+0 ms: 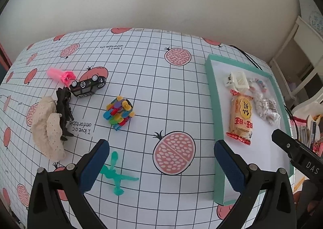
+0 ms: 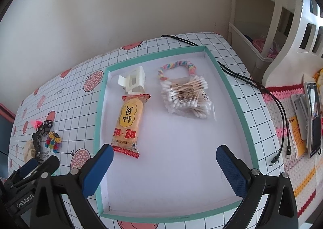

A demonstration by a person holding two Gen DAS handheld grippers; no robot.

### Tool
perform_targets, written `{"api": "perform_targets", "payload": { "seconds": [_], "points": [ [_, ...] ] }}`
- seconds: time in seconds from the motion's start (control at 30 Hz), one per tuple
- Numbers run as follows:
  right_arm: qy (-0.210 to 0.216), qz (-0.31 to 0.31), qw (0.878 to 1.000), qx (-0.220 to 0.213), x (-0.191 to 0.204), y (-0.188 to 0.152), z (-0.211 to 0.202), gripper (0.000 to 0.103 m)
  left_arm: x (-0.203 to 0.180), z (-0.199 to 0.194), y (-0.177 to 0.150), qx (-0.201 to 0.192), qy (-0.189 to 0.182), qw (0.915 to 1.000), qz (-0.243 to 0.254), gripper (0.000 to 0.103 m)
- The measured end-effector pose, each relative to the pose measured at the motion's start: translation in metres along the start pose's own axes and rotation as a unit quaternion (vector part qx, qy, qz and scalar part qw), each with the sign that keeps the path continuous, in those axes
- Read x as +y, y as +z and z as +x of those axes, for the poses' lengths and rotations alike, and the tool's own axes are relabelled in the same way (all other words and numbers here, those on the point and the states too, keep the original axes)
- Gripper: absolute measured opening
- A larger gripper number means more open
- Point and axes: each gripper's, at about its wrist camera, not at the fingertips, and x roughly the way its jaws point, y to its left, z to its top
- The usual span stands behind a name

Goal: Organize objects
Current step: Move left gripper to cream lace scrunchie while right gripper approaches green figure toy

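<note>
Left gripper [image 1: 161,160] spread apart, empty; right gripper [image 2: 164,160] likewise over teal tray [image 2: 228,85]. Green toy plane [image 1: 115,174] lay at 7 o'clock on desk [image 1: 141,71]: probably light, stiff, thin; grip fuselage.

Open left gripper [image 1: 161,160] above teal toy [image 1: 116,174]

Each claw [image 1: 161,160] has black arms with silver screws, blue textured pads [image 2: 232,170] and white lettering
</note>
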Motion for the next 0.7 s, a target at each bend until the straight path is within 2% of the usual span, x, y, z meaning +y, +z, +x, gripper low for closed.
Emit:
{"api": "perform_targets", "payload": {
  "seconds": [0.4,0.5,0.7],
  "points": [
    [-0.004,-0.009,1.000,-0.003,0.009,0.001,-0.003,0.103,0.019,-0.011,0.006,-0.016,-0.007,0.9994,-0.029,0.103],
    [0.004,-0.020,1.000,-0.020,0.017,0.004,-0.011,0.103,0.035,-0.024,0.012,-0.042,-0.002,0.9981,-0.046,0.103],
    [0.032,-0.041,0.998,-0.047,0.044,0.008,-0.025,0.103,0.077,-0.042,0.018,-0.067,0.020,0.9942,-0.082,0.103]
  ]
}}
